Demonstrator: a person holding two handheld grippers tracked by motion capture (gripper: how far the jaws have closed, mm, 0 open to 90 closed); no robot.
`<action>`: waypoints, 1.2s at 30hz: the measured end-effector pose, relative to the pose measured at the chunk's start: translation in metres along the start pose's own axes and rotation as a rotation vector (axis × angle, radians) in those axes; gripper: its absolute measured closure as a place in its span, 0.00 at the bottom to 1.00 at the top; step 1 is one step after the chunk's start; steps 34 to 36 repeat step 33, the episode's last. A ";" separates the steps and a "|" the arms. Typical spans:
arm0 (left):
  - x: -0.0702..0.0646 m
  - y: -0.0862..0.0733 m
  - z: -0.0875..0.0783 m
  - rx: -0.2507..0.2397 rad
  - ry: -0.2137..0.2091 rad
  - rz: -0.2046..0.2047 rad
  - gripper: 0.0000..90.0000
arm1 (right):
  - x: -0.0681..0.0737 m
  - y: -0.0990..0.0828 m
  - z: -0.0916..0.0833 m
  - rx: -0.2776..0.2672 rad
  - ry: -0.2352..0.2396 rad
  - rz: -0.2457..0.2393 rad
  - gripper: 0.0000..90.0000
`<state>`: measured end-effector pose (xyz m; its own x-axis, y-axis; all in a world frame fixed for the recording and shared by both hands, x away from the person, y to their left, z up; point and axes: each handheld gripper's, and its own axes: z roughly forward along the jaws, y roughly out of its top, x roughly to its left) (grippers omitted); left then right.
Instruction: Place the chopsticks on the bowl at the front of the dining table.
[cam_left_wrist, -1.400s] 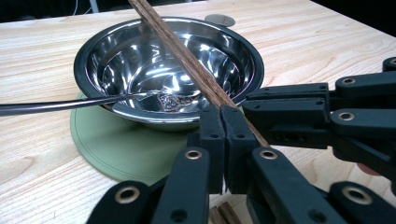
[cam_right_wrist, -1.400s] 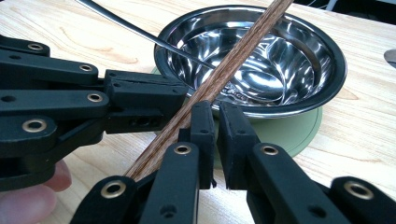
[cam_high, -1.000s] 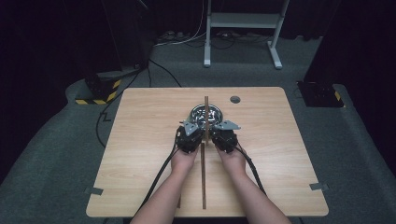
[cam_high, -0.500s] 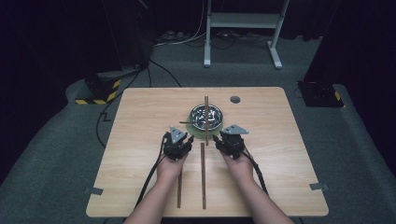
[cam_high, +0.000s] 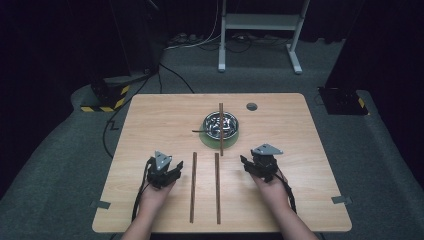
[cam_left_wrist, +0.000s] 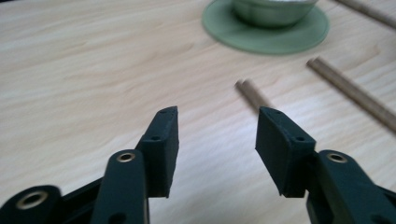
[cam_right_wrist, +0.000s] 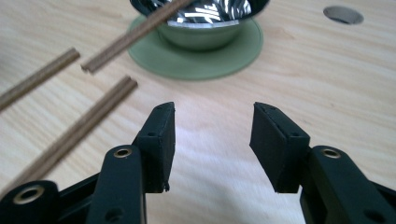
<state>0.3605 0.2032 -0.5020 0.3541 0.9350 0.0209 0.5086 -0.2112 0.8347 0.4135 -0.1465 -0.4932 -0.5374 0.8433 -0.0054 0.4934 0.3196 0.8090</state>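
Sticks: lying two side by side (cam_high: 193, 186) (cam_high: 217, 186) on the table (cam_high: 300, 130) between the grippers; third stick (cam_high: 221, 129) resting across the bowl (cam_high: 220, 123)
Bowl: shiny metal, sitting on a green saucer (cam_high: 212, 141) beyond the near stick ends
Left gripper (cam_high: 172, 170): hovering just left of the pair, jaws standing apart, holding nothing
Right gripper (cam_high: 248, 165): hovering just right of the pair, jaws gaping, empty
Handling: looking thin, stiff, light, likely wooden; probably rolling or sliding on the smooth board
Hold: pinching across the width, near the ends closest to the bowl, likely working best
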 end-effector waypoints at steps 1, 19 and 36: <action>0.003 -0.004 -0.003 0.009 0.005 -0.003 0.52 | -0.002 -0.003 -0.002 0.006 -0.002 0.001 0.55; 0.075 -0.074 -0.060 0.151 0.073 -0.067 0.26 | -0.079 -0.083 -0.065 0.119 -0.100 0.082 0.45; 0.074 -0.075 -0.060 0.154 0.073 -0.092 0.20 | -0.078 -0.088 -0.071 0.123 -0.101 0.076 0.42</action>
